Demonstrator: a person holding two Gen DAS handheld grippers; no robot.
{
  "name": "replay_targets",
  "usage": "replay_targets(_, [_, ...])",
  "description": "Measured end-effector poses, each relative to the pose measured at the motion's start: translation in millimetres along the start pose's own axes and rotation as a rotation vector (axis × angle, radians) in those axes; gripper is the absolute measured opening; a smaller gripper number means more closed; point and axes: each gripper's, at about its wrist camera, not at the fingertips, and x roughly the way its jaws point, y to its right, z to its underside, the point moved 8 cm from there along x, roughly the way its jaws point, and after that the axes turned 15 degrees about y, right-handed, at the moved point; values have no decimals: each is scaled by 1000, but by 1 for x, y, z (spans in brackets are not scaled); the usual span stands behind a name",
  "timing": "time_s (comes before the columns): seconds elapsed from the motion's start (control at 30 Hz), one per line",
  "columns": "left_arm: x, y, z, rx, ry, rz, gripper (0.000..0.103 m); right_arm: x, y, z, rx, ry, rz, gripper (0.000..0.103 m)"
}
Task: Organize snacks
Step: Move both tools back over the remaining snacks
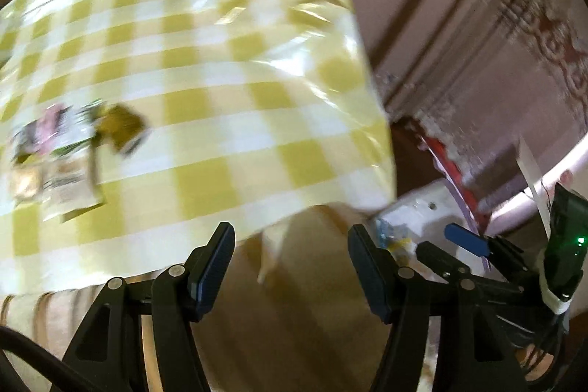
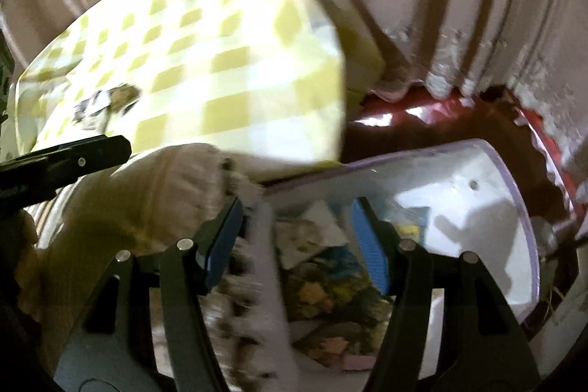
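Hovering released, nothing between the pads: left tongs point(image 1: 290, 258) above the edge of the checked-cloth table point(image 1: 228, 68), right tongs point(image 2: 297, 241) over the white bin point(image 2: 477, 208). Holding several snack packets point(image 2: 323, 281) inside that bin; leaving other snack packets point(image 1: 66, 149), blurred, on the table, well apart from the bin.

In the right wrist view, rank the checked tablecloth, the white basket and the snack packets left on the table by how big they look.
1. Checked tablecloth, largest.
2. White basket, though it sits nearer the camera, so its true rank is unsure.
3. Snack packets on the table, smallest and blurred.
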Motion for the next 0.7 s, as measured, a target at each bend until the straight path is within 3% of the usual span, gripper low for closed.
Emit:
replay_targets(0.43, [-54, -160, 8, -295, 66, -194, 65, 17, -91, -6, -77, -22, -138, 71])
replay_targets(0.7, [-49, -216, 10, -447, 61, -224, 65, 34, -124, -10, -138, -38, -157, 72])
